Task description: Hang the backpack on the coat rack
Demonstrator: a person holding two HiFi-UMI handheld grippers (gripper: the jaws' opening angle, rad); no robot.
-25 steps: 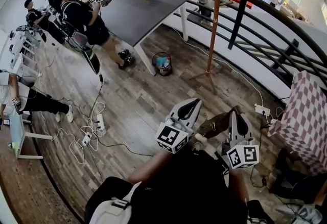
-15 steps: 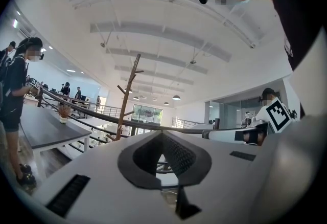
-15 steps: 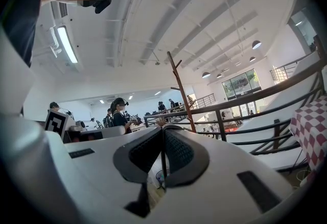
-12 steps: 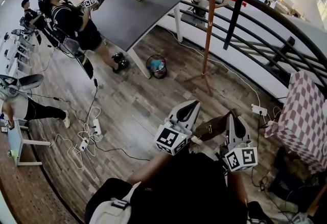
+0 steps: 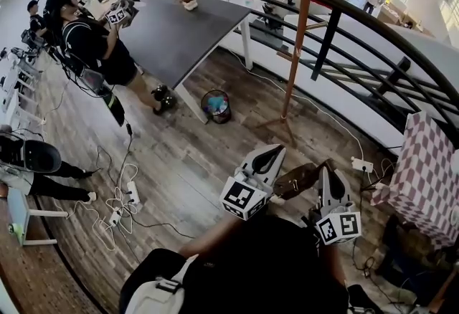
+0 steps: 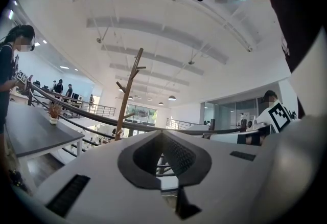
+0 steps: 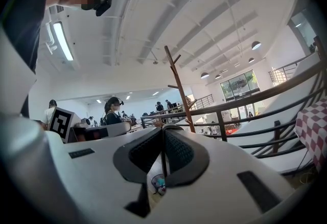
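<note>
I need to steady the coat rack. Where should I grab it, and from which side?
Probably the bare straight trunk of the coat rack, below its slanting pegs. Come from the near, open-floor side with the jaws level across the pole, since the railing stands behind it. The left gripper and right gripper are both shut, so open one first.

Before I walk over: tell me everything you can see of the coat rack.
The coat rack is a slim, reddish-brown wooden pole shaped like a tree. Short branch pegs angle upward near its top, and all of them are bare. It stands upright on splayed feet on the plank floor, close beside the curved black railing and to the right of the dark table.
</note>
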